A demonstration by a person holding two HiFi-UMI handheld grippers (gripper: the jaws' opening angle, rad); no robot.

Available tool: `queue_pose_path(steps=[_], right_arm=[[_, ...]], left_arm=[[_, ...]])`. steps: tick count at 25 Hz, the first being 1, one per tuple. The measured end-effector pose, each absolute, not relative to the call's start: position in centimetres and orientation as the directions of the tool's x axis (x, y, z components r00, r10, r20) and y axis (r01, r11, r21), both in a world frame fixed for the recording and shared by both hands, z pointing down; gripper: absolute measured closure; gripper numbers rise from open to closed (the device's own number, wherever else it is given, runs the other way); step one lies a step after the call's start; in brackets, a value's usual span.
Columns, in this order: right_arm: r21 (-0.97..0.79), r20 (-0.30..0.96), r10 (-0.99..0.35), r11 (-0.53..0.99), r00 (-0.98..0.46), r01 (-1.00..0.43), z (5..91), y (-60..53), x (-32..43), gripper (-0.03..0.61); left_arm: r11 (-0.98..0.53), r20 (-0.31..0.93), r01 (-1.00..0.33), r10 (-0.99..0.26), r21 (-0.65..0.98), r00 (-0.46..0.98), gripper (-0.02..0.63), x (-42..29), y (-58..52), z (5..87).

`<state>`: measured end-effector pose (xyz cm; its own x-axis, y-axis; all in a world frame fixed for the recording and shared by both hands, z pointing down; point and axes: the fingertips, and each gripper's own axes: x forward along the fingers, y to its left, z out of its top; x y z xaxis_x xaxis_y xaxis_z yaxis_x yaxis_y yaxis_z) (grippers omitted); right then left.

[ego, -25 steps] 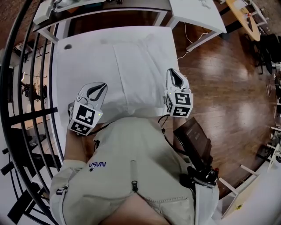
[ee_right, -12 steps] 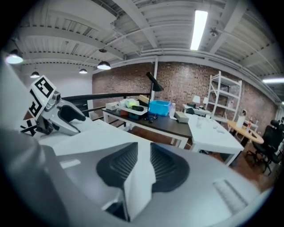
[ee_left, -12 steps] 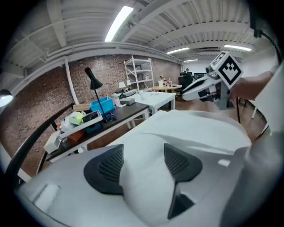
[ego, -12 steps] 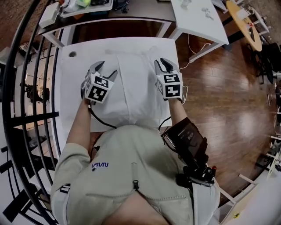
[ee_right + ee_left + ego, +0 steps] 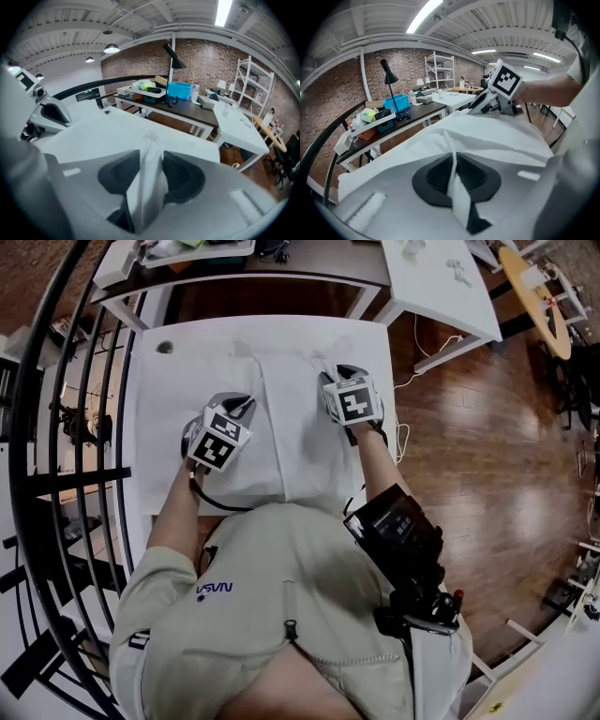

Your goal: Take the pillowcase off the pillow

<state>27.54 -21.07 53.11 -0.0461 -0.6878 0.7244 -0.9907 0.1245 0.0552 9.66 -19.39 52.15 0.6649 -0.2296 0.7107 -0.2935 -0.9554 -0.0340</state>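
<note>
The pillowcase [image 5: 292, 442], with the pillow inside, is lying mid-table [image 5: 155, 446], reaching the near edge. The left gripper [image 5: 241, 405], having just been closing, is pinching a fabric fold. The right gripper [image 5: 337, 373] is opening around another fold and probably needs clamping before both start pulling evenly.

Head view: steeply down over white rectangular counter [image 5: 155, 442]. Gripper views: close behind own jaws, facing twelve o'clock; all share white fabric pillowcase [image 5: 291, 418].
</note>
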Motion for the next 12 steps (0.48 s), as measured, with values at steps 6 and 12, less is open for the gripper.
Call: queue_pose_path(steps=[6,12], right_arm=[[0.121,0.682,-0.731,0.069,0.032,-0.99,51.9,-20.0,28.1,0.568],[0.184,0.571,-0.801,-0.092,0.183,-0.978,48.1,-18.7,32.5,0.569]], left_arm=[[-0.936,0.572,-0.351,-0.297,-0.017,0.764,0.594,7.4,-18.0,47.7],[-0.912,0.443,-0.409,-0.365,0.004,0.819,0.595,4.5,-16.9,43.8]])
